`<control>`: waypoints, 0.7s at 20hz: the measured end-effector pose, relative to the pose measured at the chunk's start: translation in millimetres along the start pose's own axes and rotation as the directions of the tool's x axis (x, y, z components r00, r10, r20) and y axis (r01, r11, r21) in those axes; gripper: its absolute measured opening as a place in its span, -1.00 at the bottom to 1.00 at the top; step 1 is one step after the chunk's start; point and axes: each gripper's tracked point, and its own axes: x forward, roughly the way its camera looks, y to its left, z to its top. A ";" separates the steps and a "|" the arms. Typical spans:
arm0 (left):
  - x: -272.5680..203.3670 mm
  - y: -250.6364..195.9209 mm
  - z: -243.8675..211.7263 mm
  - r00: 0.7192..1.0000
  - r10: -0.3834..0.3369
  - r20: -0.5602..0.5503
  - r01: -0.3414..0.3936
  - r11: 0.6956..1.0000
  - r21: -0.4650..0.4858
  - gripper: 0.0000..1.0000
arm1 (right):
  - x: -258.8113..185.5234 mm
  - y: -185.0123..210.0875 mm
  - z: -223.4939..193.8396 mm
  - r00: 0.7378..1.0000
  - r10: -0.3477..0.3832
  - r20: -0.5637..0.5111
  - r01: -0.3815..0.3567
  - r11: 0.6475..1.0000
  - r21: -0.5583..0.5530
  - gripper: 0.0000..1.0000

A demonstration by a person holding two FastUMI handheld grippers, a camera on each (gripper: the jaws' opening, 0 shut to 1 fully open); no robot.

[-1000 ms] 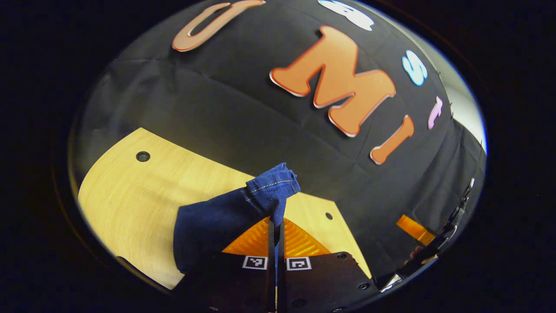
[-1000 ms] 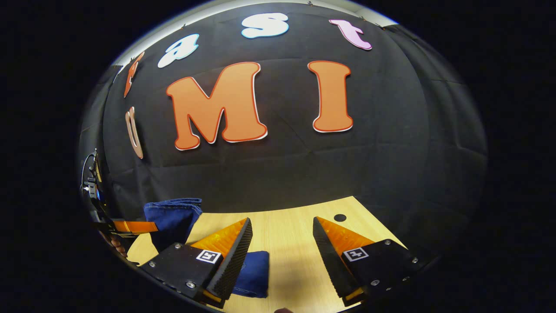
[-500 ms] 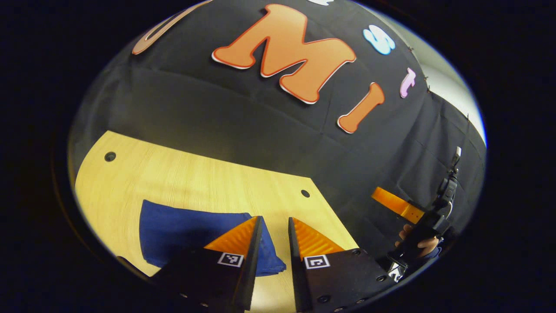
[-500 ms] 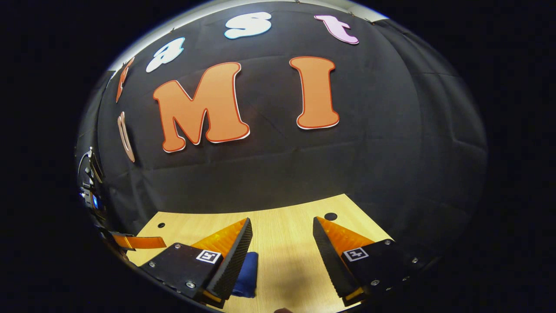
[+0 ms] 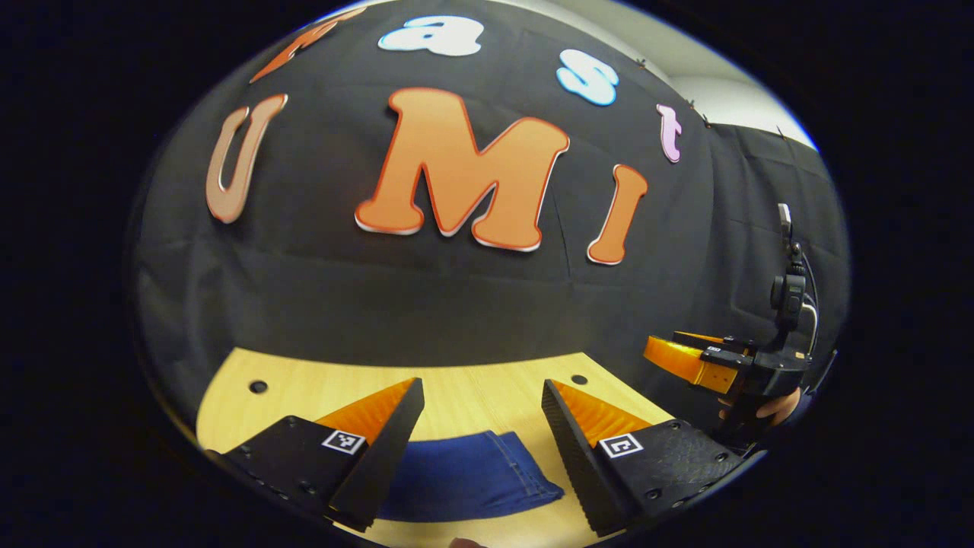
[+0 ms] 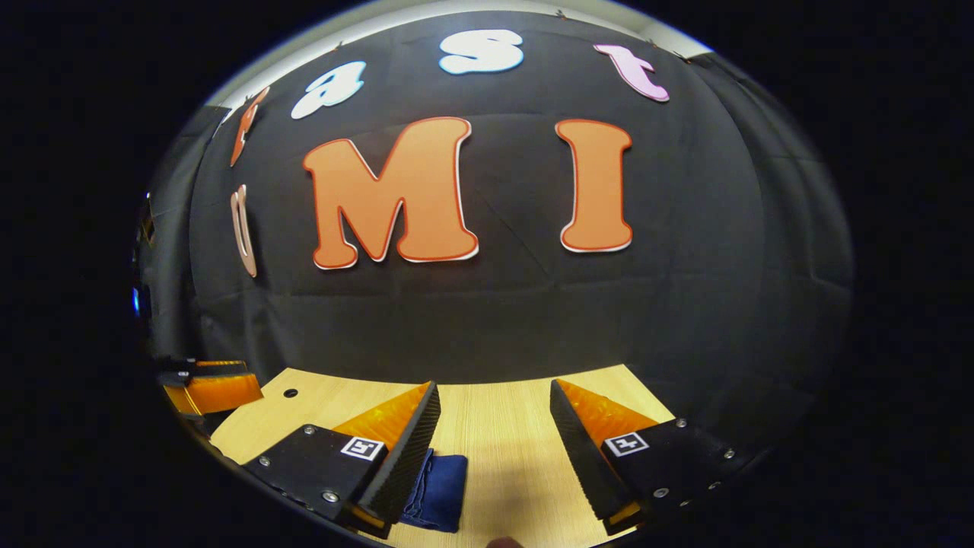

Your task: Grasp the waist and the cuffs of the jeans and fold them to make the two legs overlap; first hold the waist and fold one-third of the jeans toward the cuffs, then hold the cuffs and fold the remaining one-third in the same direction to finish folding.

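jaws apart above folded jeans (image 5: 468,476)

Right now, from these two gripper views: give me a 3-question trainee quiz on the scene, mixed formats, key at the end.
1. True or false: the left gripper is shut on the jeans.
2. Multiple choice: in the left gripper view, where do the jeans lie? A) draped over one finger B) flat on the wooden table, in the gap between the two fingers C) hanging off the table edge
3. Fill in: in the right gripper view, the jeans show beside the right gripper's ______ finger in the picture.

Key: 1. false, both fingers stand apart. 2. B. 3. left.
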 end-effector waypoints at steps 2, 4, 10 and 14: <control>-11.9 10.6 27.0 0.996 0.053 0.076 -0.057 0.997 0.046 0.94 | -4.2 13.2 13.8 0.999 0.013 0.046 -0.011 0.999 -0.036 0.87; -28.9 33.9 46.8 0.976 0.158 0.149 -0.173 0.981 0.092 0.94 | -10.0 24.5 29.9 0.995 0.028 0.098 -0.021 0.998 -0.062 0.90; -90.2 60.1 69.7 0.919 0.255 0.302 -0.293 0.952 0.090 0.94 | -26.9 61.5 55.8 0.978 0.104 0.179 -0.092 0.993 -0.075 0.90; -115.0 71.7 70.7 0.888 0.300 0.348 -0.358 0.926 0.115 0.90 | -39.0 75.6 57.2 0.968 0.149 0.204 -0.136 0.988 -0.075 0.90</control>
